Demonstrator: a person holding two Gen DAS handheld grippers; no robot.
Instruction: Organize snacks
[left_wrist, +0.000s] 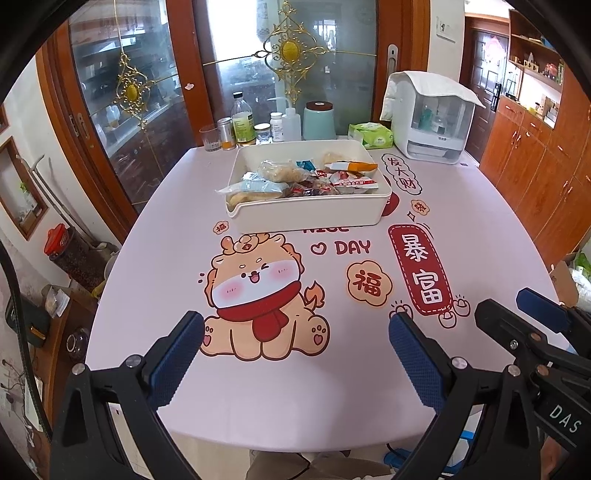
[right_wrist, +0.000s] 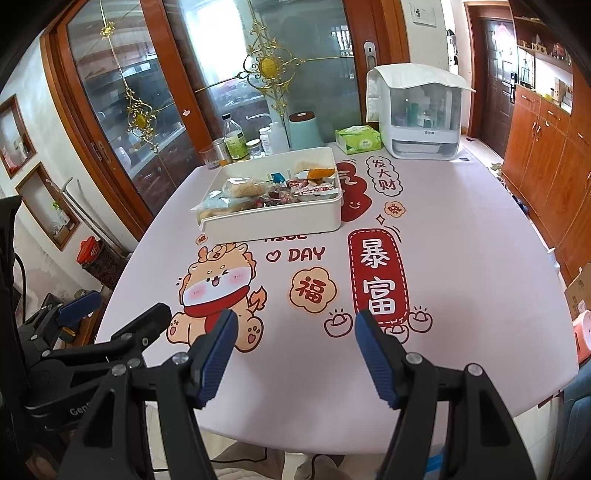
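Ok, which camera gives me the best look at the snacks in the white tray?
Left wrist: the white tray sits near centre, snacks larger. The right wrist view shows the same tray angled and smaller, contents more crowded.

Table (left_wrist: 155, 280): pale pink printed cover with a cartoon animal in a red scarf and red Chinese characters.
Middle: white tray (left_wrist: 306, 212) full of wrapped snacks (left_wrist: 291, 179).
Far edge, left: drinking glass (left_wrist: 211, 138), bottles and jars (left_wrist: 243, 123), teal canister (left_wrist: 319, 120).
Far edge, right: green tissue pack (left_wrist: 371, 134), white cabinet with a clear front (left_wrist: 432, 118), cloth on top.
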